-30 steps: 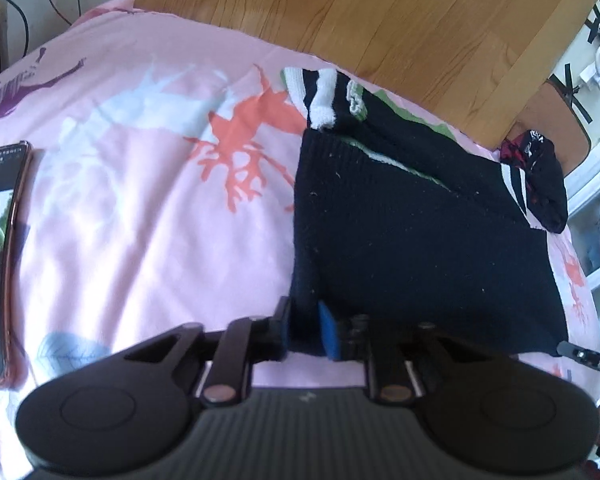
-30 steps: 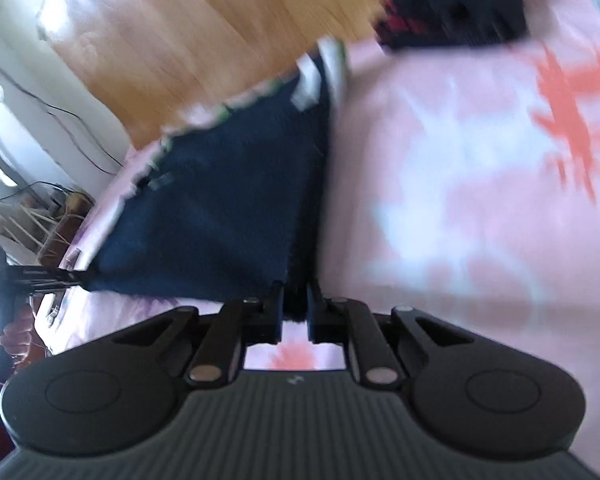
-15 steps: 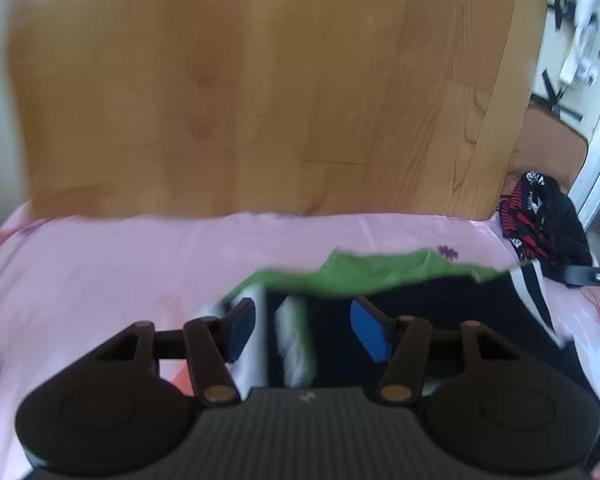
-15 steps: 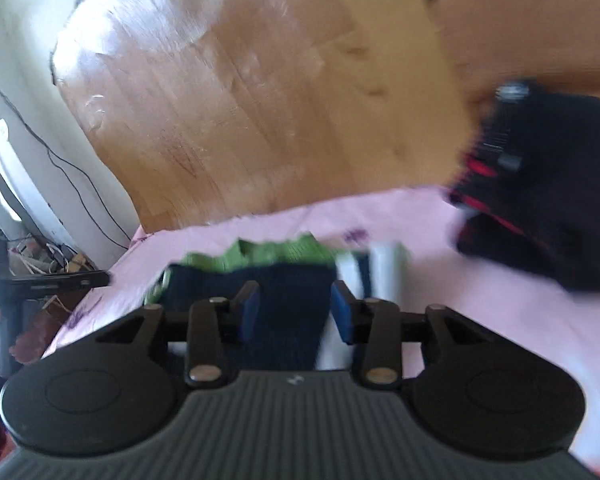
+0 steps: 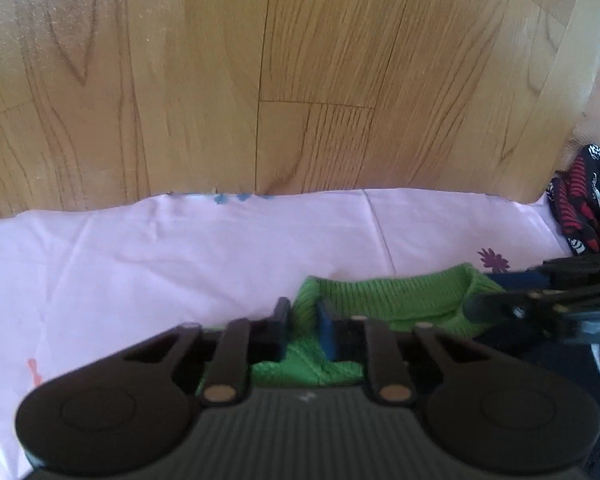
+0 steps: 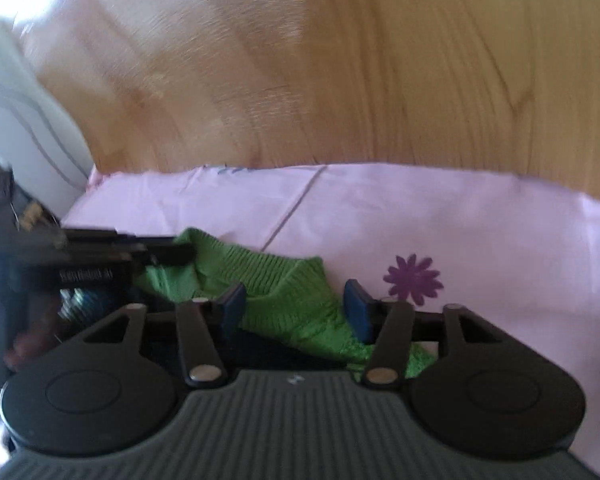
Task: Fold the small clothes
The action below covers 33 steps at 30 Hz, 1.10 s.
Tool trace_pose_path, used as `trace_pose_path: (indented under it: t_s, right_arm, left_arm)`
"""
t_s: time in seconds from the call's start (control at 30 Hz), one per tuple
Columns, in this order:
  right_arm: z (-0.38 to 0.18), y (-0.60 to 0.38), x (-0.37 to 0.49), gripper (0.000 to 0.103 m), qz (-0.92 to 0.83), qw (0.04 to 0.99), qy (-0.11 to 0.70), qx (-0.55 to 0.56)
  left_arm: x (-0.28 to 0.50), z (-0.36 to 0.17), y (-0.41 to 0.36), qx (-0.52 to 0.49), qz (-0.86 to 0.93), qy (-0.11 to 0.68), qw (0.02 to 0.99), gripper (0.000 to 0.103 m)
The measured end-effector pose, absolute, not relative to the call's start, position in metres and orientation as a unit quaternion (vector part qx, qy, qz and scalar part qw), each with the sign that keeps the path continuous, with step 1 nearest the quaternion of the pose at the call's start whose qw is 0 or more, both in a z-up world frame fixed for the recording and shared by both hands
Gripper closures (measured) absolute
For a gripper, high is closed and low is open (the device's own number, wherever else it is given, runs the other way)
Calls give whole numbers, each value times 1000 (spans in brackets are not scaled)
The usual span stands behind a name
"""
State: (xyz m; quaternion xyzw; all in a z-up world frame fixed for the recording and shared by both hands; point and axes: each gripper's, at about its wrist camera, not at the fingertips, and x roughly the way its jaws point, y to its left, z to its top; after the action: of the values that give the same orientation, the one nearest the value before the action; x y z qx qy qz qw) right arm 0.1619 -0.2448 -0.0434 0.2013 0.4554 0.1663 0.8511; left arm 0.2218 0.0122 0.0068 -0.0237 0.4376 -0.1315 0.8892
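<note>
**A:** So where's the garment relative to the tongs? The small knit jumper with the green ribbed collar (image 5: 396, 300) lies on the pink printed bedsheet (image 5: 180, 248), collar end up near the wooden headboard (image 5: 300, 72), right under both tools. The collar band runs side to side between them.

**B:** Yeah. The left gripper (image 5: 303, 322) has just been closing and is now pinched on the collar's left end, with green knit bunched between the pads. The right gripper (image 6: 296, 308) has eased inward a bit too, but its blue pads (image 6: 356, 312) stand apart, straddling the collar's right end without pressing it.

**A:** So both are equally near, one per corner?

**B:** Pretty much. In the left view, the right tool's tip comes in from the side, touching or just over the collar; it's blurry, so hard to say which. The dark body of the jumper runs back under the tools, mostly hidden.

**A:** And that red-and-black striped cloth (image 5: 584, 200)?

**B:** Off at the bed's far right edge, well apart. My guess is the next move works along the collar line, but the right one would need to clamp first.
</note>
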Motion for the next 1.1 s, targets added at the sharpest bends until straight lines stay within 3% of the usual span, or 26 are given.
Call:
trace_pose_path:
  t_s: [0.03,0.07,0.27,0.4,0.53,0.7,0.93,1.0,1.07,1.1]
  right_arm:
    - [-42,-241,160,84,156,856,457,186]
    - [-39,-241,157,86,152,859,452,185]
    - [26,-246,99,87,159,903,367,158]
    - [72,-234,33,88,182,922,318,123]
    - [94,-216,-49,88,207,931,287,93]
    - [76,-186,-129,88,210,932,286,76]
    - [24,-162,-186,87,164,929,317,95]
    - [22,-165,-184,79,162,924,324,122]
    - [29,-174,-184,69,178,916,327,150]
    - [35,-180,-186,65,191,912,322,167]
  left_arm:
    - [219,11,14,-29,-128,436,890,91]
    - [216,17,16,-35,-126,433,892,91]
    - [150,77,24,-46,-142,350,925,91]
    - [66,105,32,-44,-167,287,942,91]
    - [-16,102,40,-46,-191,255,947,91]
    - [-93,69,42,-48,-206,258,943,90]
    - [-125,8,47,-66,-185,334,922,84]
    - [-130,12,55,-68,-193,330,922,84]
    - [-140,30,66,-68,-201,294,932,79]
    - [-143,42,77,-74,-199,268,940,70]
